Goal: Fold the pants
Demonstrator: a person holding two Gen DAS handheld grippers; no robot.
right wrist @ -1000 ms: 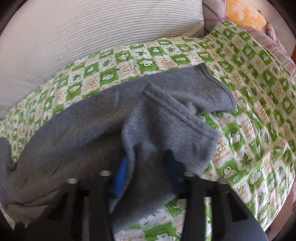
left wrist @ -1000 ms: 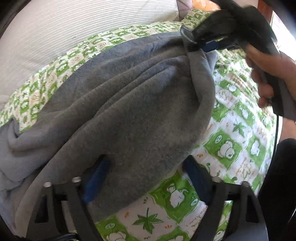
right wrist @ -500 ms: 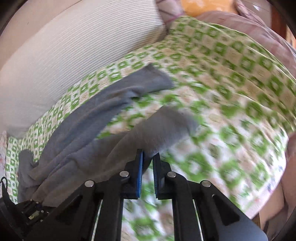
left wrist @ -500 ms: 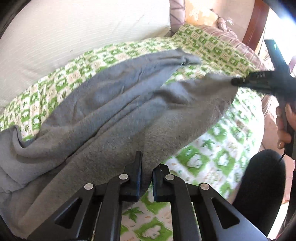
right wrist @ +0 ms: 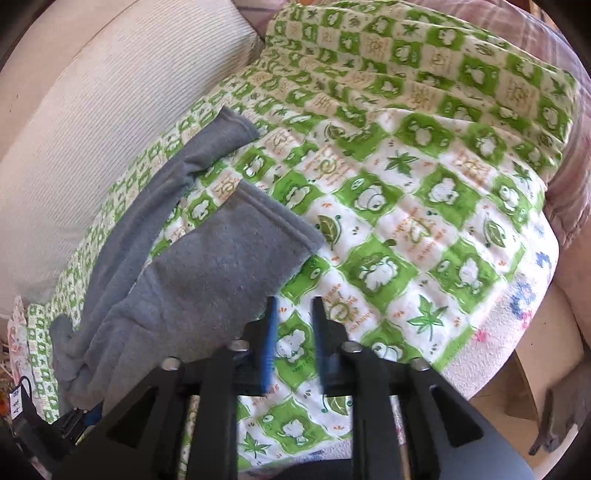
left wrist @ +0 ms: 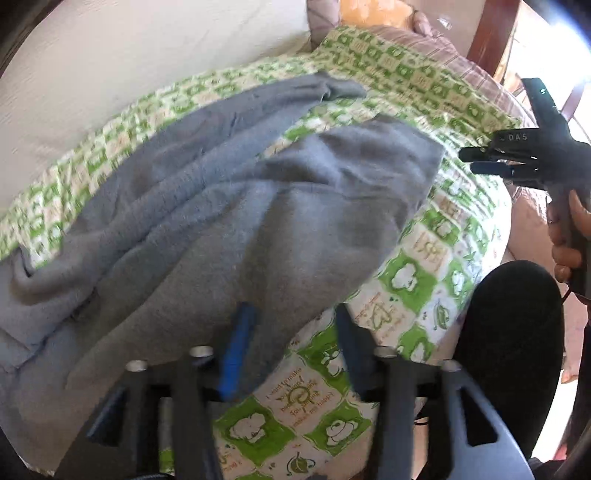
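Note:
The grey fleece pants [left wrist: 229, 206] lie spread on a green and white patterned blanket [left wrist: 417, 280], both legs stretched away with their cuffs apart. In the right wrist view the pants [right wrist: 207, 266] lie left of centre. My left gripper [left wrist: 291, 325] is open over the near edge of the pants, with cloth lying over its left finger. My right gripper [right wrist: 291, 325] is open and empty over the blanket [right wrist: 424, 229], just right of the near leg cuff. It also shows in the left wrist view [left wrist: 480, 158], apart from the cuff.
A white ribbed cushion [right wrist: 92, 122] runs along the far side. A pink checked cover [right wrist: 569, 162] lies at the right edge of the blanket. A wooden chair frame [left wrist: 491, 33] stands at the back right. My dark knee [left wrist: 509, 354] is at the near right.
Both grippers were shut on the pants half a second ago and have opened and let go. The near leg now lies flat on the blanket, and the right gripper has drawn back from the cuff.

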